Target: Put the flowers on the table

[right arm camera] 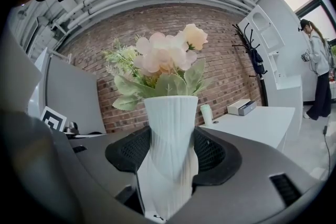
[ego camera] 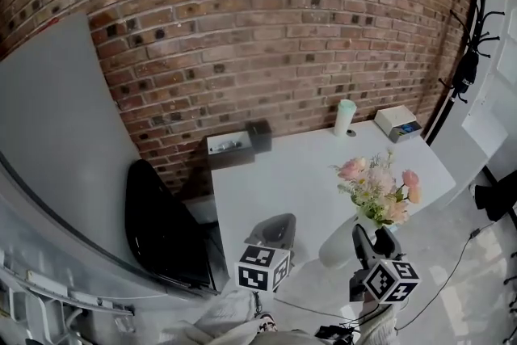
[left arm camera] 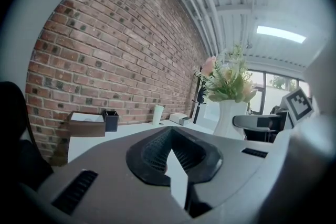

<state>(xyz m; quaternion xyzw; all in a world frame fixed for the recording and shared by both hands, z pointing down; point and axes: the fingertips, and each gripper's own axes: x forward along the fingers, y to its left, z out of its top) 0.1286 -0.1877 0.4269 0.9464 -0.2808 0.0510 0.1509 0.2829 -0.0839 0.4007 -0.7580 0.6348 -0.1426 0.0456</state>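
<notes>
Two grippers work at the near edge of the table [ego camera: 299,174]: the right gripper [ego camera: 371,243] clamps the ribbed white vase [ego camera: 338,245] low on its body, jaws spread round it, pink flowers [ego camera: 376,187] upright above. Whether the vase rests on the table cannot be told. The left gripper [ego camera: 273,232], along the same edge, holds nothing, jaws drawn together at the tips. A cup [ego camera: 346,117] and a box [ego camera: 397,123] stand at the table's far edge

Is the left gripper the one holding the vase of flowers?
No, the white vase sits clamped between the jaws of the right gripper, while the left gripper holds nothing.
</notes>
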